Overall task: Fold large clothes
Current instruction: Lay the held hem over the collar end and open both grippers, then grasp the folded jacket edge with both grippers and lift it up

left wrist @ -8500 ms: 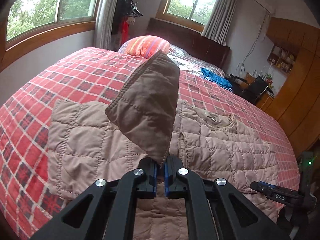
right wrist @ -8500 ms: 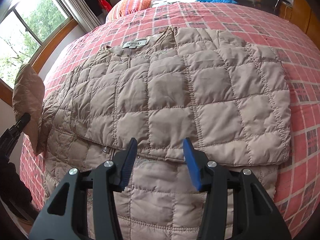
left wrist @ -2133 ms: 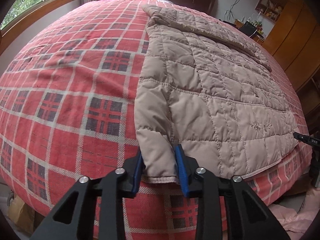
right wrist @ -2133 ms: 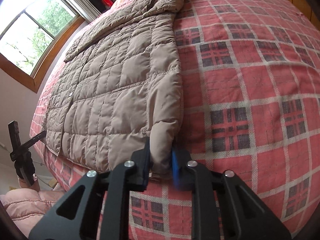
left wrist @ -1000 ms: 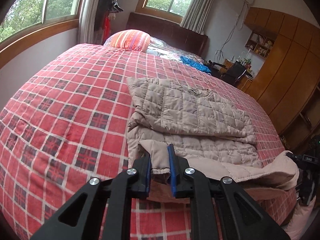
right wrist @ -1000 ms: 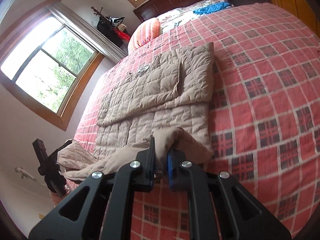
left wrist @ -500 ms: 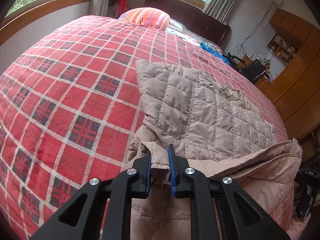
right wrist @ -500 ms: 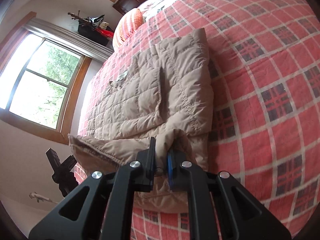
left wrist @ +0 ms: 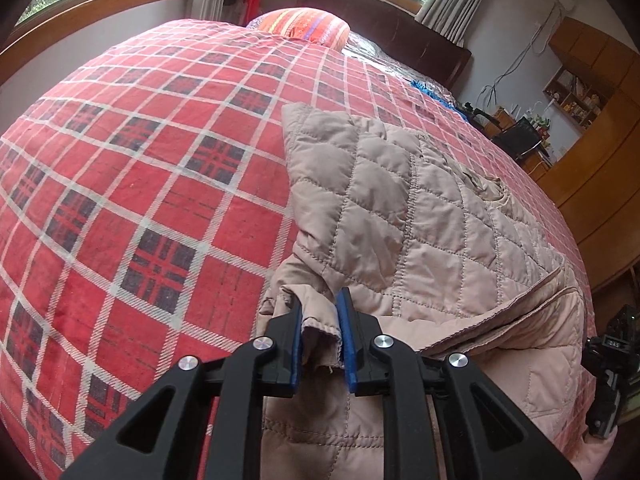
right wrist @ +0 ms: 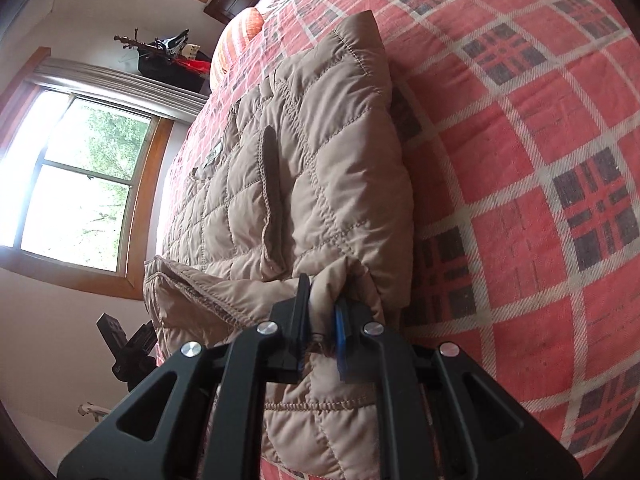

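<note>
Two grippers each pinch a hem corner of one tan quilted jacket (left wrist: 420, 216): the left gripper (left wrist: 320, 332) at its left corner, the right gripper (right wrist: 322, 320) at its right. The jacket lies partly folded on one red plaid bedspread (left wrist: 140, 168), one striped pillow (left wrist: 308, 26) beyond.
</note>
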